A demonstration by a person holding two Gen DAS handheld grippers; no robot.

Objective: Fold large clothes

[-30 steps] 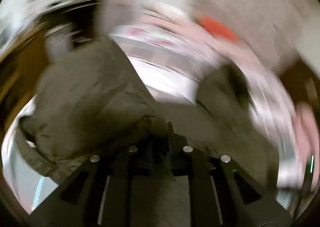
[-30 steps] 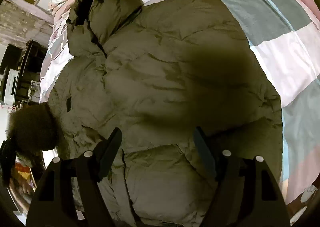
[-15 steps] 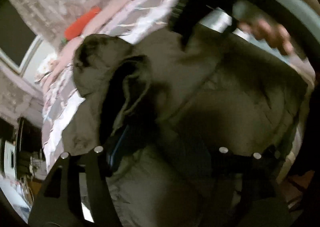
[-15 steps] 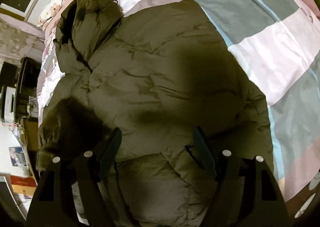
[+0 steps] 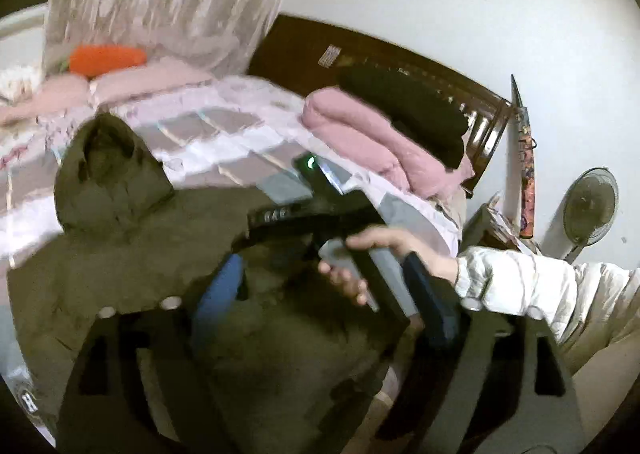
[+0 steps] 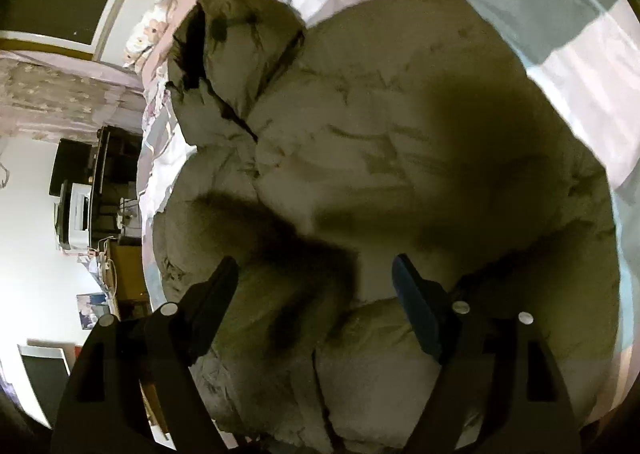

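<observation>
Both sets of fingers are spread wide and empty. The right gripper (image 6: 314,286) hovers above the jacket's (image 6: 400,142) lower body; the left gripper (image 5: 324,282) stands off at its hem side. The olive jacket lies on the bed (image 6: 580,38), long axis running away towards its hood (image 6: 240,42).

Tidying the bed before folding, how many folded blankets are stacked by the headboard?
2: a pink blanket on the bed near the wooden headboard, and a black one lying on top of it. Others may be hidden behind them.
</observation>
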